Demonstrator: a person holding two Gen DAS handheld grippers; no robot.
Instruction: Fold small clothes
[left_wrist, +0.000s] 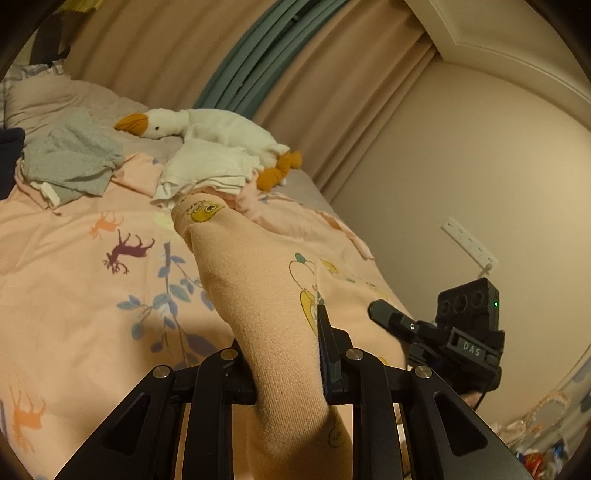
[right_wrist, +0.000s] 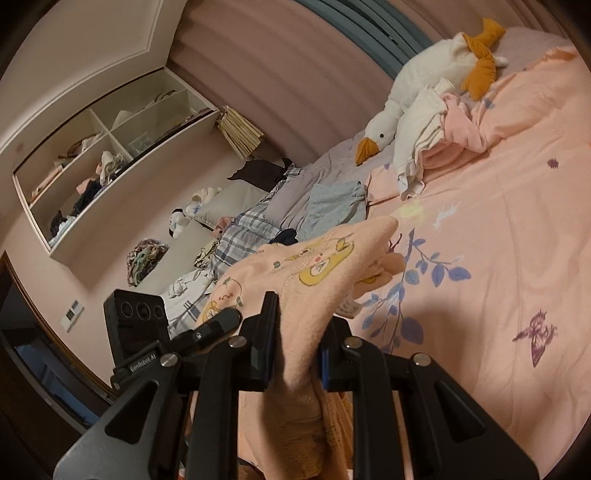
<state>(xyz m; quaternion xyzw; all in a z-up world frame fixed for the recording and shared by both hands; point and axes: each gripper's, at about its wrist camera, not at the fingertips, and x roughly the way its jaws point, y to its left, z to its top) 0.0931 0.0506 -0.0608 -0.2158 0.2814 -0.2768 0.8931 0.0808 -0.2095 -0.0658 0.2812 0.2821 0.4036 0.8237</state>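
Bed (left_wrist: 55, 258) carries unfolded clothes far off; left tool (left_wrist: 286, 354) and right tool (right_wrist: 295, 347) both clamp the peach garment (left_wrist: 258, 280) aloft, unfolded.

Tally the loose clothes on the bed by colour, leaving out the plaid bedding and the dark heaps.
Peach printed garment, held in both jaws: 1
Grey garment: 1
White garment: 1
Pink garment: 1
Total: 4

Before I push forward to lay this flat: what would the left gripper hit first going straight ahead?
Probably the white cloth against the goose; the left gripper points there over the peach garment. Depth is unclear.
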